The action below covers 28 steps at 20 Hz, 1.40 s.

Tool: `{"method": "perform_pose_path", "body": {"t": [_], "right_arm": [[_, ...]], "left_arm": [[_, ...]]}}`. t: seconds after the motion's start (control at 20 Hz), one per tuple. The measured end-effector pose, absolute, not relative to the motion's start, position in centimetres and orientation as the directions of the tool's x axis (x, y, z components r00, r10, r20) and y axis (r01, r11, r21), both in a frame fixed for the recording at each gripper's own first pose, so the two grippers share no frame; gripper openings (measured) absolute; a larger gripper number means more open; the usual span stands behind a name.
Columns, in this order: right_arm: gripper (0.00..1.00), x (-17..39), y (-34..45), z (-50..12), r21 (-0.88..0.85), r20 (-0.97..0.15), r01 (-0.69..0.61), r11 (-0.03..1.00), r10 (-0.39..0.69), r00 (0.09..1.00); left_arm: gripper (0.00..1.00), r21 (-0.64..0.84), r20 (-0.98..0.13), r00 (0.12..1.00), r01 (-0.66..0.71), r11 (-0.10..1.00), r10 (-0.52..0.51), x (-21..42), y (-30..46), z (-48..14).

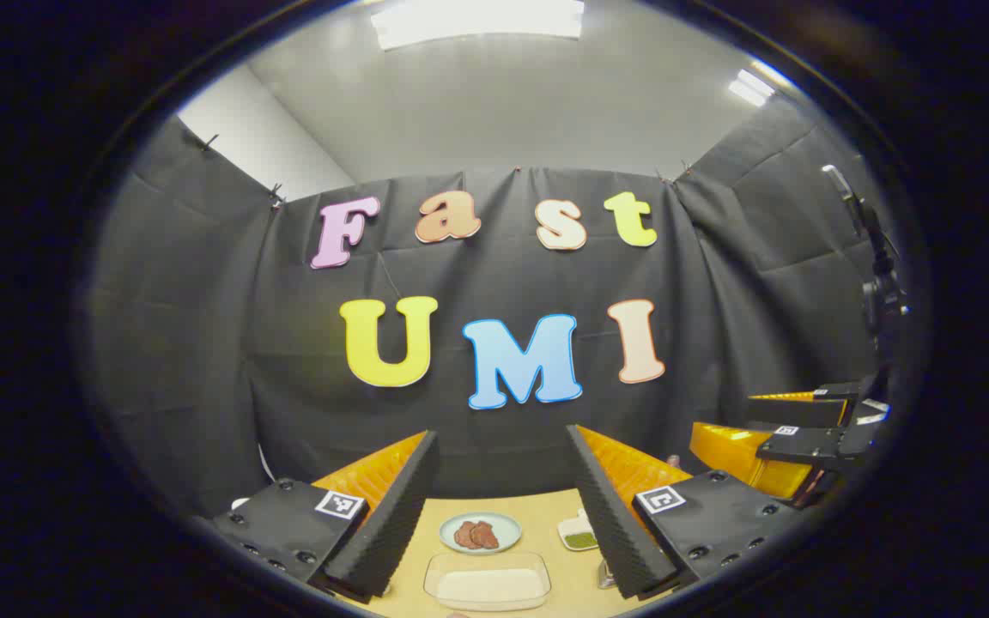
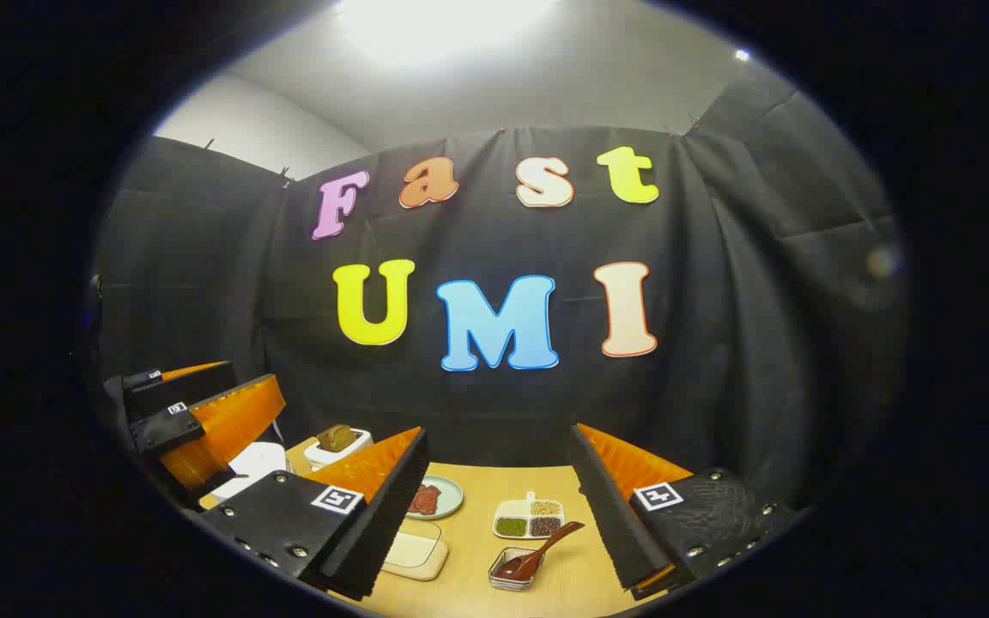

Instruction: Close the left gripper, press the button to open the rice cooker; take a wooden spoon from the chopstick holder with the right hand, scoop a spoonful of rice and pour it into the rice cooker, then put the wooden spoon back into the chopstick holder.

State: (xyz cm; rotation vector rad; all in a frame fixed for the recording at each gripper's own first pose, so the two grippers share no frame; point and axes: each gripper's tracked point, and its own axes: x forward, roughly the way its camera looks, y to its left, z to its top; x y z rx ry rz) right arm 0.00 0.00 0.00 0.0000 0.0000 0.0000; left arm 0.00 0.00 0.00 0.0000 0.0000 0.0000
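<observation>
Pale wood is showing as the top of the bench, running under both grippers toward the black cloth wall.

Left gripper is hovering above the bench with its fingers spread wide and nothing between them; in the right gripper view it is sitting at the left edge, fingers apart there too. Right gripper is likewise hanging released, gripping nothing, and it is appearing at the right edge of the left gripper view.

White rice cooker is peeking out at the far left of the right gripper view, mostly hidden behind the left gripper, so whether its lid is up I cannot tell. Clear rectangular dish of white rice is lying between the left gripper's fingers, with a round pale-green plate of reddish-brown slices just behind it. White divided dish of beans is resting mid-bench. Small clear square holder is standing near it, and a dark red-brown wooden spoon is leaning in it, handle tilting up to the right.
</observation>
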Motion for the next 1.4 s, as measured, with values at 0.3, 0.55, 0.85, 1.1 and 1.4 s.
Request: {"method": "perform_pose_path", "body": {"t": [0.3,0.55,0.85,1.1,1.4], "right_arm": [[0.99,0.6,1.6,-0.6,-0.014,-0.03,0.026,1.0,-0.027,0.999],[0.99,1.4,3.3,0.5,-0.027,-0.002,0.054,0.998,-0.054,0.999],[0.99,2.5,6.0,0.8,-0.048,0.016,0.079,0.996,-0.079,0.997],[0.99,3.3,7.3,0.8,-0.062,0.025,0.1,0.993,-0.099,0.995],[0.99,4.6,7.5,-0.4,-0.053,0.009,0.07,0.996,-0.069,0.998]], "left_arm": [[0.98,-0.106,-0.065,0.997,0.037,0.994,-0.044,1.0,2.2,-1.8],[0.97,-0.114,-0.057,0.998,0.006,0.993,-0.012,2.3,5.5,-2.1],[0.98,-0.105,-0.066,0.997,0.022,0.994,-0.029,2.7,8.6,-2.8],[0.98,-0.099,-0.081,0.996,0.024,0.995,-0.032,3.2,11.4,-3.9],[0.8,-0.075,-0.121,0.993,-0.018,0.997,0.009,4.3,14.0,-6.0]]}}
